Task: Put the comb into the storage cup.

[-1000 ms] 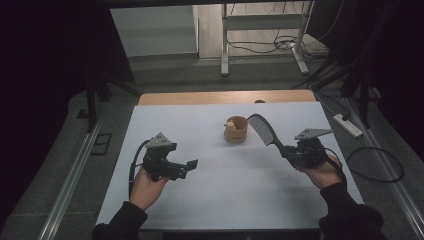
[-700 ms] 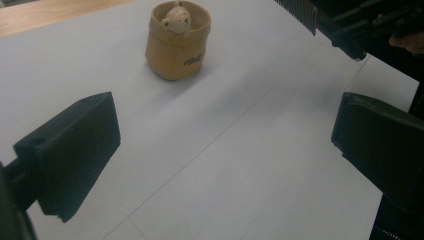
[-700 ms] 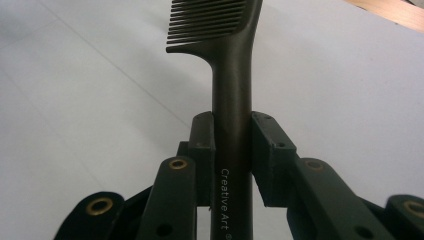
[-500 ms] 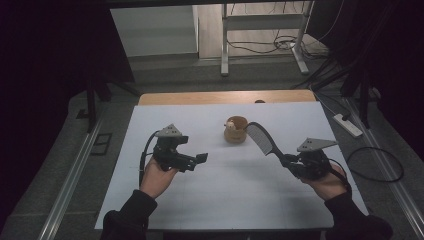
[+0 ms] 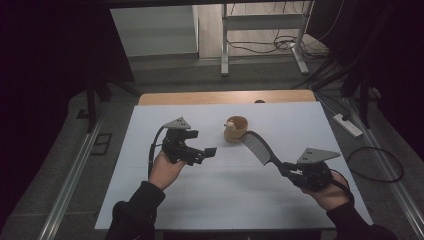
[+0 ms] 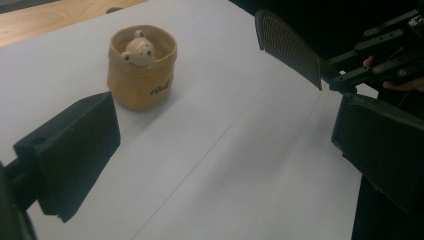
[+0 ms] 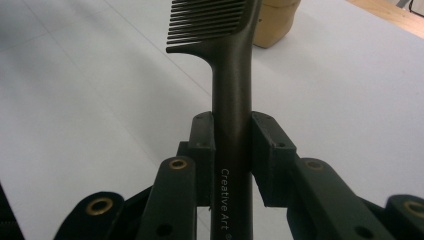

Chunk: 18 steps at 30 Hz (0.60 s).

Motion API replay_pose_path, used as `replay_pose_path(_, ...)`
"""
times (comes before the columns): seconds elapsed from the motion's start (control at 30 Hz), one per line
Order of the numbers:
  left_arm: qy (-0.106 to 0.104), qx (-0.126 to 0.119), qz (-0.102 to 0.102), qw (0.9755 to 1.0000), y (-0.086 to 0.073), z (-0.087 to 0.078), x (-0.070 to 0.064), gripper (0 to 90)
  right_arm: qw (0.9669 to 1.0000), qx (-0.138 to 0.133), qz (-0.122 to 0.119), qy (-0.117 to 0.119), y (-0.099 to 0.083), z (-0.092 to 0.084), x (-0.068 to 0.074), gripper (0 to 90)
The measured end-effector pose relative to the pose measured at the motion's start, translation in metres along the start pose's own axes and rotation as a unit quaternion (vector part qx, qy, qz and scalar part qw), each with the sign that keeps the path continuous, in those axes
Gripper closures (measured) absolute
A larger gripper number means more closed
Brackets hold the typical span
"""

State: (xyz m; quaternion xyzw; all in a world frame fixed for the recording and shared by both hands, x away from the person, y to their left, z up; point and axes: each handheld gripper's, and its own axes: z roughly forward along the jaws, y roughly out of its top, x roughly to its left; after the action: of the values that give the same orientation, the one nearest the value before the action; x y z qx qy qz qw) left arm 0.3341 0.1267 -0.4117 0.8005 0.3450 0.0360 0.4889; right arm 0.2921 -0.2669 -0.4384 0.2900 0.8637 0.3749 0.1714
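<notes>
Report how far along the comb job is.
Done: the right gripper is clamped on the black comb by its handle, lifted off the table. In hand: the comb's teeth point toward the tan cup with the bear figure. Left: apparently placing the comb; the left gripper is open, empty.

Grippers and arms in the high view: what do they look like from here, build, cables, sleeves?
Both are black, hand-held units. The left gripper carries a grey three-cornered plate on top, and a black cable loops from its body. The right gripper has the same grey plate. In its own view, its link arms show brass-coloured pivot rings, and the fingers are blocky black pads. The person wears dark long sleeves.
</notes>
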Motion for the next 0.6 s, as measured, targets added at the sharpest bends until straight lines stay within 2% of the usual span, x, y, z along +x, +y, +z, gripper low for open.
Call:
replay_pose_path(0.23, -0.026, -0.006, -0.003, 0.9996, 0.004, 0.008, -0.004, 0.0, 0.9998, -0.007, -0.011, 0.013, -0.003, -0.002, 0.011, 72.4)
replay_pose_path(0.6, -0.039, -0.001, 0.003, 0.9992, -0.001, 0.014, -0.014, 0.0, 0.9988, -0.015, -0.035, 0.031, -0.006, -0.001, 0.03, 72.4)
